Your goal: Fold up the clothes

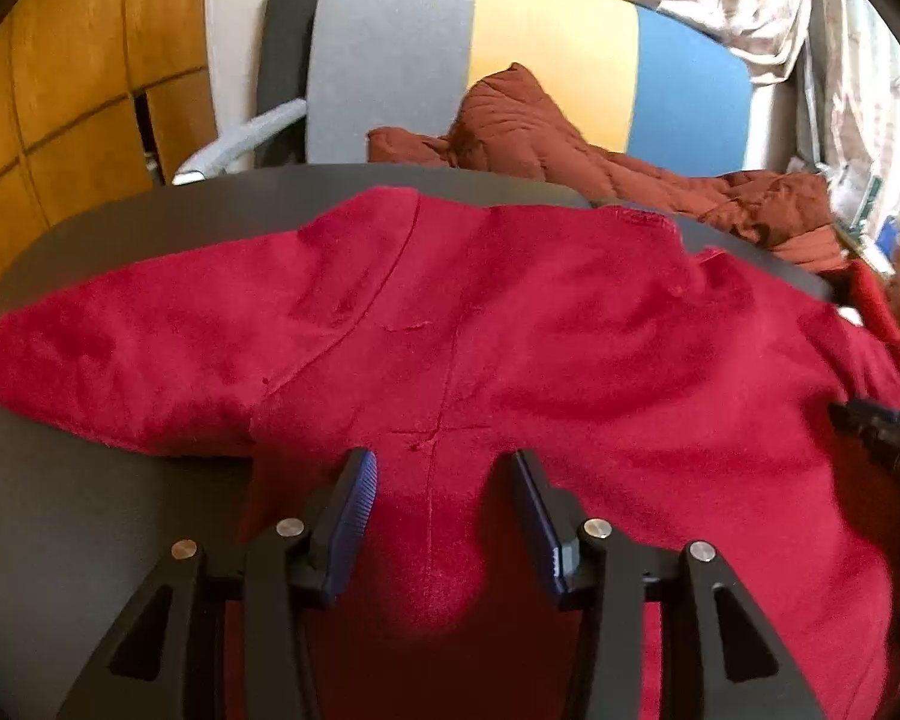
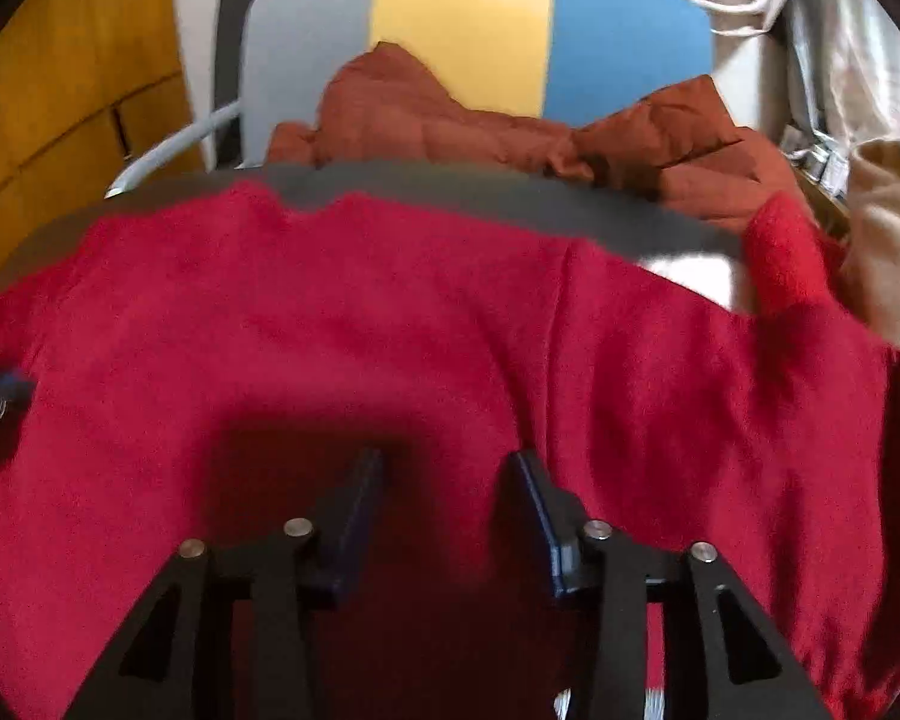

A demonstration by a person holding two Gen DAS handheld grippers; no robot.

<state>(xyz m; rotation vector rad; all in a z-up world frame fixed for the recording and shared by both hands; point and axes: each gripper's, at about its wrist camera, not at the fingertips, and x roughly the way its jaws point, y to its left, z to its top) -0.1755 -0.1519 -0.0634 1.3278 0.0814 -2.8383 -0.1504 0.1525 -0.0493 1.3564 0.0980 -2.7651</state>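
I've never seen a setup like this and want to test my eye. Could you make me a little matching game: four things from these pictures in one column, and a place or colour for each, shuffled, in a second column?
Things:
1. red garment
2. rust-brown quilted jacket
3. chair back
4. left gripper

Places or colours:
A. striped grey, yellow and blue
B. spread flat across the dark table
C. bunched up beyond the table's far edge, in front of the chair
D. jaws apart above the red cloth, nothing between them

Pairs: 1-B, 2-C, 3-A, 4-D
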